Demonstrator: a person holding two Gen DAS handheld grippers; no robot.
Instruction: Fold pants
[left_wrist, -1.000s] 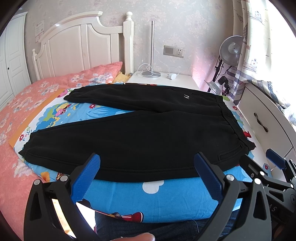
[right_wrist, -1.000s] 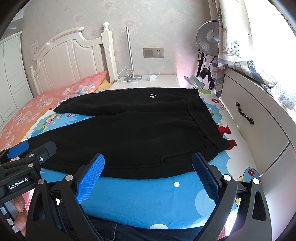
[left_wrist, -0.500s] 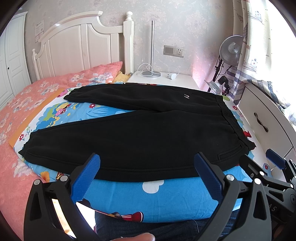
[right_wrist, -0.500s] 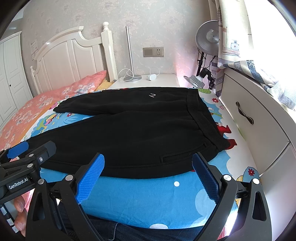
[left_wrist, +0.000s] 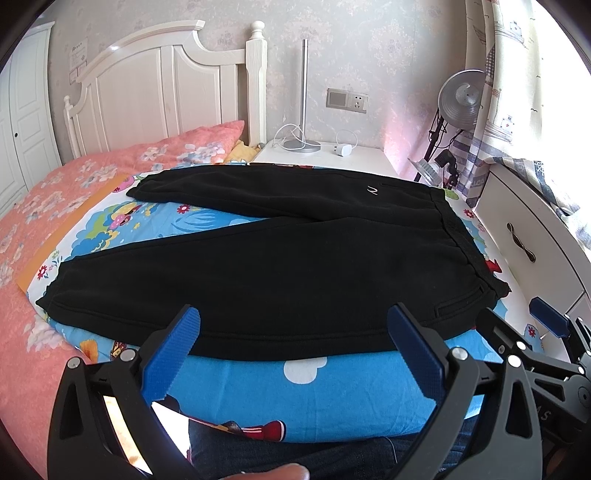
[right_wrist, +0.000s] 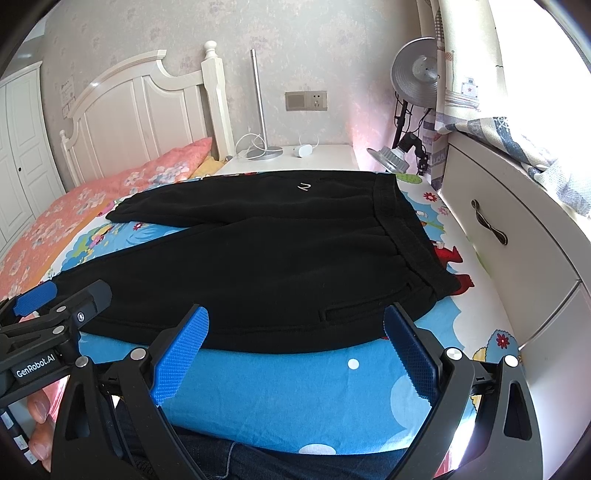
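Observation:
Black pants (left_wrist: 280, 273) (right_wrist: 280, 254) lie flat on a blue cartoon-print sheet (left_wrist: 295, 391) (right_wrist: 295, 391), waistband to the right, both legs spread out to the left. A small white logo shows near the waistband on the far leg. My left gripper (left_wrist: 295, 332) hovers open just in front of the near leg's lower hem edge, nothing between its blue pads. My right gripper (right_wrist: 295, 328) is also open, in front of the near hip pocket, holding nothing. Each gripper appears at the edge of the other's view.
A pink floral quilt (left_wrist: 44, 206) covers the bed's left side under a white headboard (left_wrist: 162, 92). A white nightstand (left_wrist: 325, 158) with a lamp base and charger stands behind. A white drawer unit (right_wrist: 509, 236) and a fan (right_wrist: 413, 74) flank the right. A person's fingers and dark jeans show at the bottom.

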